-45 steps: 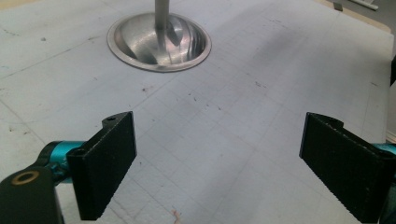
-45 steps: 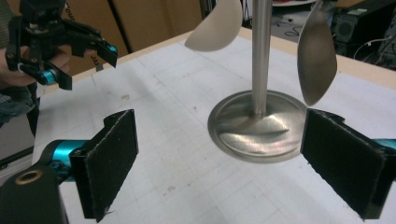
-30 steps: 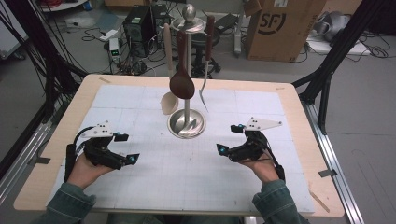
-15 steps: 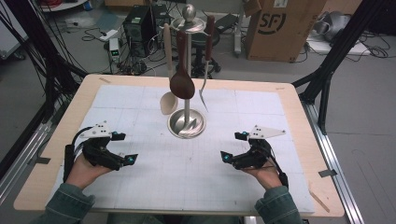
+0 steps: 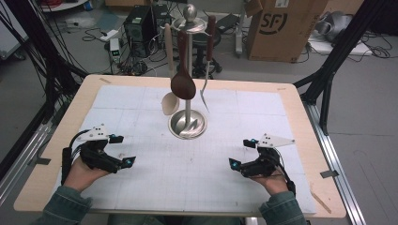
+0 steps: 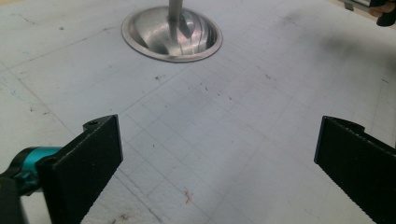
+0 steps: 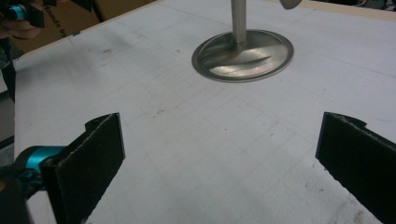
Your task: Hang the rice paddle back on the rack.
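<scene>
Table (image 5: 56, 136) carrying a white mat (image 5: 141, 187); at centre stands the utensil rack (image 5: 188, 123), spoons (image 5: 182, 84) and fork (image 5: 205, 96) hanging clear for reach. Left gripper (image 5: 120, 151) and right gripper (image 5: 243, 153), both spread and empty, rest near the front edge.

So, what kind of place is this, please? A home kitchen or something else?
Probably a lab or workshop set up for recording, not a kitchen. The table carries a white gridded mat, cables and electronics lie on the floor behind it, and a cardboard box stands there too.
</scene>
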